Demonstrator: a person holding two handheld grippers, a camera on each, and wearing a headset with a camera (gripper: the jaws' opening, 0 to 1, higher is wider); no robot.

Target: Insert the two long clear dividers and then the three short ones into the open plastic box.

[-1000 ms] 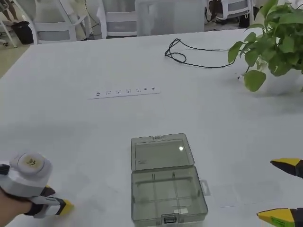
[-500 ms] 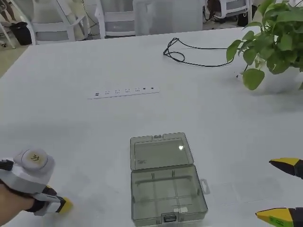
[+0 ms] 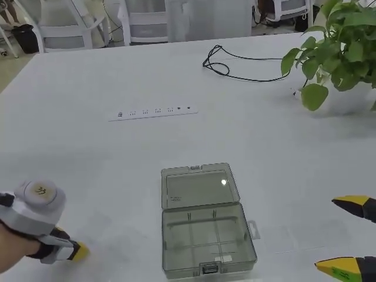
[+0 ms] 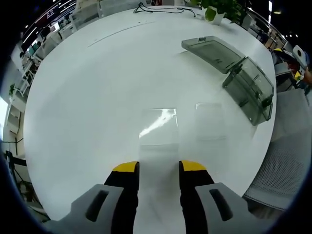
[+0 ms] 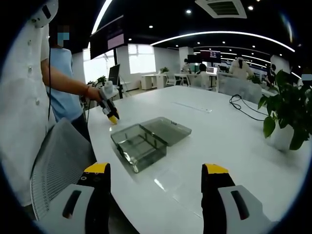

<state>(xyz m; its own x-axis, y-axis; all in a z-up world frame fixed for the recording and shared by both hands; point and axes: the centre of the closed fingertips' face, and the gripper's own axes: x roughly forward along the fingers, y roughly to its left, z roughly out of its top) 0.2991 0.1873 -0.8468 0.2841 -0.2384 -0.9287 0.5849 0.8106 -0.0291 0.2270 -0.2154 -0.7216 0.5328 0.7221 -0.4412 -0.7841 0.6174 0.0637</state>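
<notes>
At the bottom of the left gripper view the left gripper (image 4: 158,168) is held with its jaws parted by a narrow gap and nothing between them. Just ahead at mid-frame a clear divider (image 4: 159,127) and a second sheet (image 4: 208,122) are seen lying flat on the table (image 4: 87,97) (long or short cannot be told). The right gripper (image 5: 156,168) is carried wide open and empty, with the open plastic box (image 5: 139,144) beyond it at centre. A flat sheet is best tipped up by one edge, pinched lightly, then stood upright over its slot.
</notes>
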